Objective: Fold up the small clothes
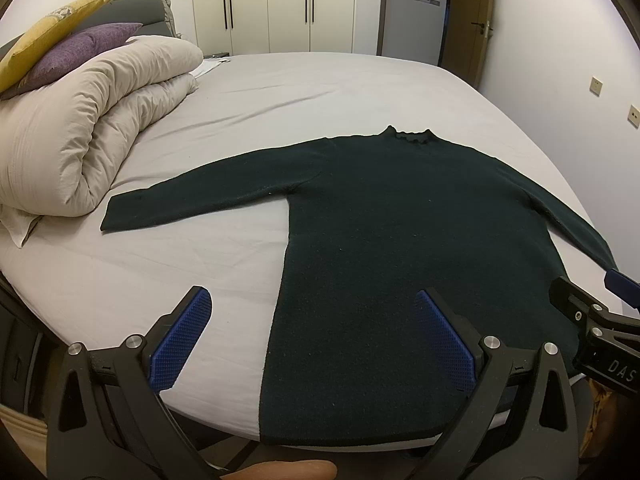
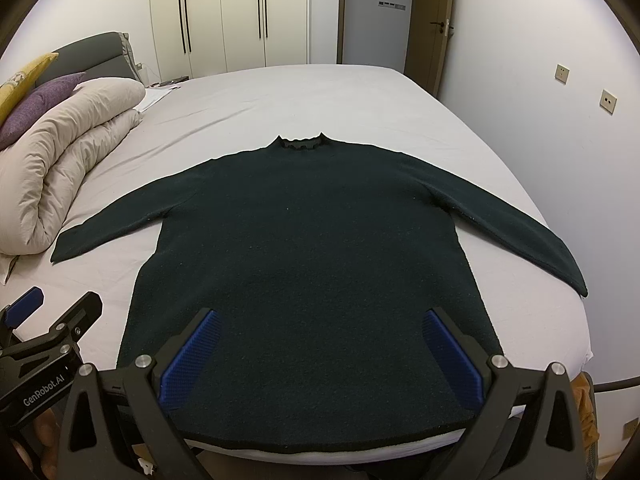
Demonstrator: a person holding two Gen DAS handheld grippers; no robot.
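Observation:
A dark green long-sleeved sweater (image 1: 400, 240) lies flat on the grey bed (image 1: 280, 92), collar far, hem at the near edge, both sleeves spread out; it also shows in the right wrist view (image 2: 312, 264). My left gripper (image 1: 314, 312) is open and empty, held above the sweater's left hem side. My right gripper (image 2: 320, 332) is open and empty, above the middle of the hem. The right gripper shows at the right edge of the left wrist view (image 1: 592, 312); the left gripper shows at the left edge of the right wrist view (image 2: 48, 312).
A rolled beige duvet (image 1: 88, 128) with a purple pillow (image 1: 80, 52) and a yellow pillow (image 1: 48, 28) lies at the bed's left. White wardrobes (image 1: 280, 4) and a door (image 1: 472, 20) stand behind. A wall (image 2: 540, 80) runs along the right.

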